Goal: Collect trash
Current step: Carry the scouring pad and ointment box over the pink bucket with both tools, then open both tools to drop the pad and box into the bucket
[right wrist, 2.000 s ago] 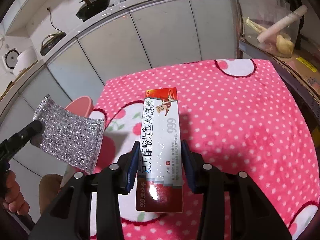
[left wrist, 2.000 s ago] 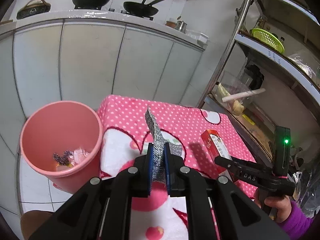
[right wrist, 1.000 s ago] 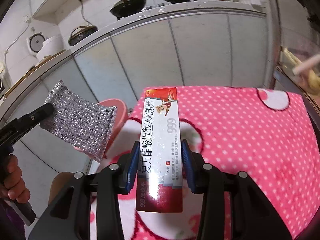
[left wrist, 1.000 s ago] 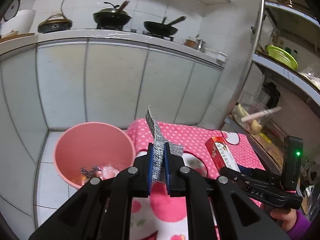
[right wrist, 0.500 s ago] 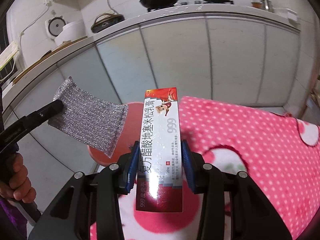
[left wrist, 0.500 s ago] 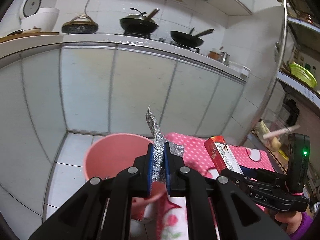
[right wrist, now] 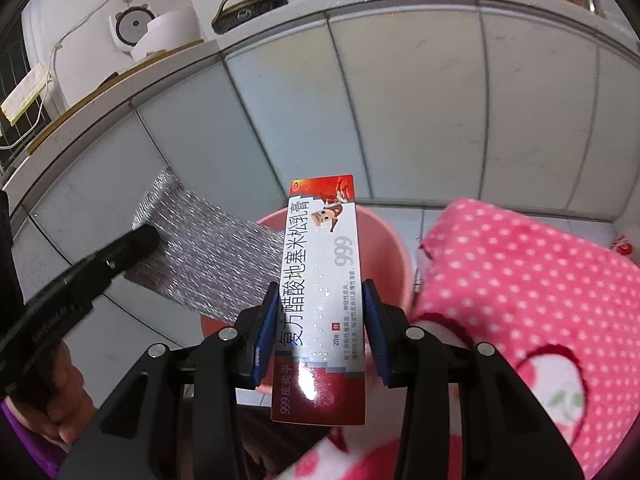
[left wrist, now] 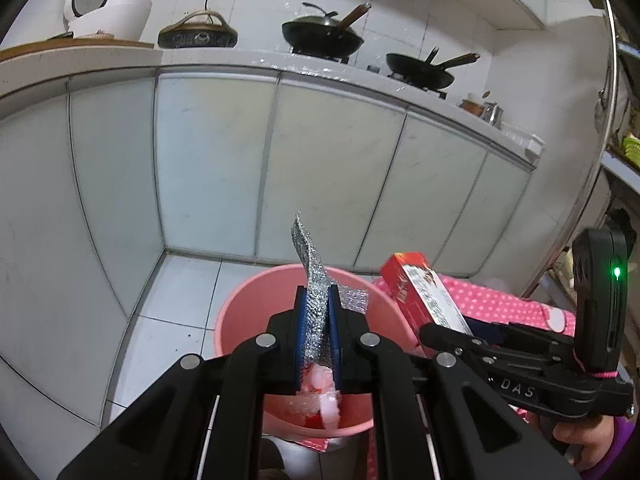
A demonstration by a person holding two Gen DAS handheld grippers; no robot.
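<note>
The left gripper [left wrist: 317,334] pinched a shiny silver scrubbing cloth [left wrist: 311,264] right over the round pink plastic bin [left wrist: 240,320]. The right gripper [right wrist: 318,334] squeezed a long red-and-white cardboard box [right wrist: 324,280], with the bin at twelve o'clock. Best to let go only once each thing hung above the bin's middle.

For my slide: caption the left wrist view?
Left gripper holds silver scouring cloth over pink bin.

Glossy cardboard box [right wrist: 320,296], glittery metallic mesh cloth [right wrist: 208,256], smooth plastic bin [left wrist: 248,312].
</note>
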